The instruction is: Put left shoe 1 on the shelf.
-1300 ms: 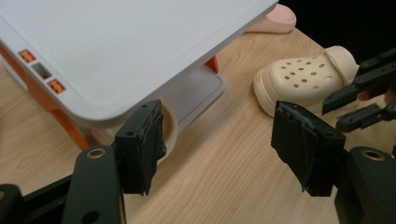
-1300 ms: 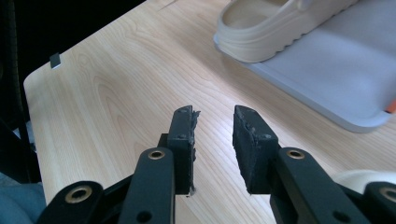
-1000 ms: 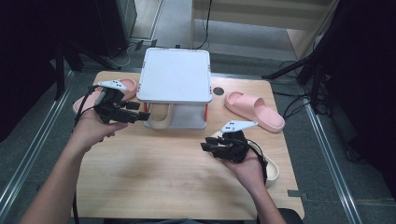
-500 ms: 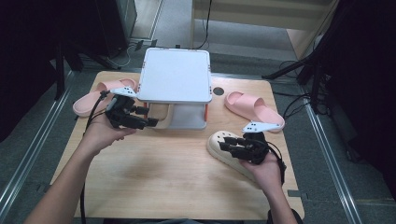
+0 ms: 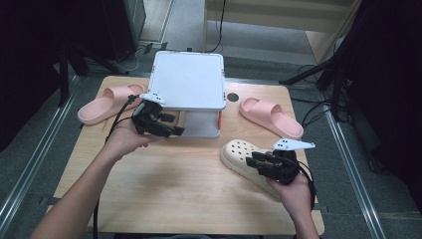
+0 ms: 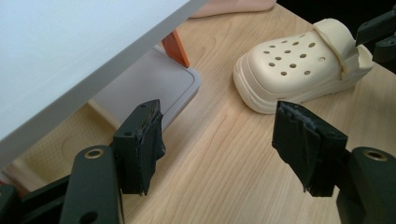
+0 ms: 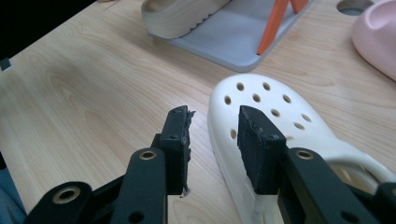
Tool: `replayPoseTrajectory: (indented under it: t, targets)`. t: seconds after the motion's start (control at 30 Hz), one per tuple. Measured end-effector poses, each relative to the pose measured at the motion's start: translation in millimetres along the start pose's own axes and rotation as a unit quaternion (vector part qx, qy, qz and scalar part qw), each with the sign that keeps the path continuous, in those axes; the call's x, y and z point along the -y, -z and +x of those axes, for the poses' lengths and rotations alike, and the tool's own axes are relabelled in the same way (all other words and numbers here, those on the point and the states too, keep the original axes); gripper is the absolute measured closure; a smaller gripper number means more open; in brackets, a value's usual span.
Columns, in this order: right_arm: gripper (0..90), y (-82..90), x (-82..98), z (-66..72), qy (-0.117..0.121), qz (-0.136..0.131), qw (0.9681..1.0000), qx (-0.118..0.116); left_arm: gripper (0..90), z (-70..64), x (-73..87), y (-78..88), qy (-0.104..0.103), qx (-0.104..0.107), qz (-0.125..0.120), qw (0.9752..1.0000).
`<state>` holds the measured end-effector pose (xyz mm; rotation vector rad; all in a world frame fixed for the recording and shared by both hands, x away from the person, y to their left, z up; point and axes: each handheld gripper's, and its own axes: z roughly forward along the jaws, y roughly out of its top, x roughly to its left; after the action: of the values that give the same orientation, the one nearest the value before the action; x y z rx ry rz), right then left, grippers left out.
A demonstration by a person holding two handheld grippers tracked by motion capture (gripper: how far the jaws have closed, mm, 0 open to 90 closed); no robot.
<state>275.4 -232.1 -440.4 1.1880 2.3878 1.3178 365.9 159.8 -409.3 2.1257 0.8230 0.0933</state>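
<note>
A cream clog (image 5: 239,154) (image 6: 299,60) (image 7: 266,107) lies on the wooden table (image 5: 164,184), front right, toe toward the rack. My right gripper (image 5: 255,160) (image 7: 215,116) hovers at its heel end. Its jaws stand a little apart astride the clog's side edge, with bare table between one jaw and the shoe. A second cream clog (image 7: 182,16) rests on the lower shelf (image 6: 140,88) of the white two-tier rack (image 5: 189,79). My left gripper (image 5: 174,130) (image 6: 219,112) is wide open and holds nothing, just in front of that shelf.
One pink slipper (image 5: 107,102) lies left of the rack and another (image 5: 271,117) (image 7: 378,37) to its right. Orange struts (image 7: 275,23) hold up the rack's top. A round hole (image 5: 232,96) sits in the table behind the right slipper. Cables trail from both grippers.
My right hand has drawn back toward the table's front right, uncovering the cream clog, which stays where it lies. My left gripper has shifted right along the rack's front.
</note>
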Motion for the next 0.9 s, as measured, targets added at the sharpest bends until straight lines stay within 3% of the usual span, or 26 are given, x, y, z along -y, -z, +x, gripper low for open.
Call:
replayPoseTrajectory:
  t: [0.27, 0.37, 0.5, 0.7, 0.9]
  targets:
    - [63.1, 7.2, 11.0, -3.9, -0.01, 0.006, 0.9997, 0.021, 33.3, -0.3, -5.7, -9.4, -0.007, 0.004, -0.002, 1.0]
    - [62.1, 9.5, 14.2, -7.5, -0.016, 0.001, 0.9997, 0.018, 33.4, -0.5, -6.0, -10.8, -0.005, 0.005, -0.005, 1.0]
    - [60.7, 10.3, 20.8, -10.8, -0.014, 0.02, 0.9989, 0.04, 33.4, 0.0, -6.0, -9.2, -0.003, 0.004, -0.01, 0.9999]
    - [61.3, -0.2, 26.3, -19.6, -0.028, 0.041, 0.9981, 0.036, 33.6, 1.6, -5.8, -7.1, -0.003, -0.002, -0.013, 0.9999]
    - [68.0, -13.9, 24.6, -20.2, -0.022, 0.055, 0.998, 0.023, 33.6, 0.8, -4.7, -3.2, -0.007, -0.011, -0.01, 0.9999]
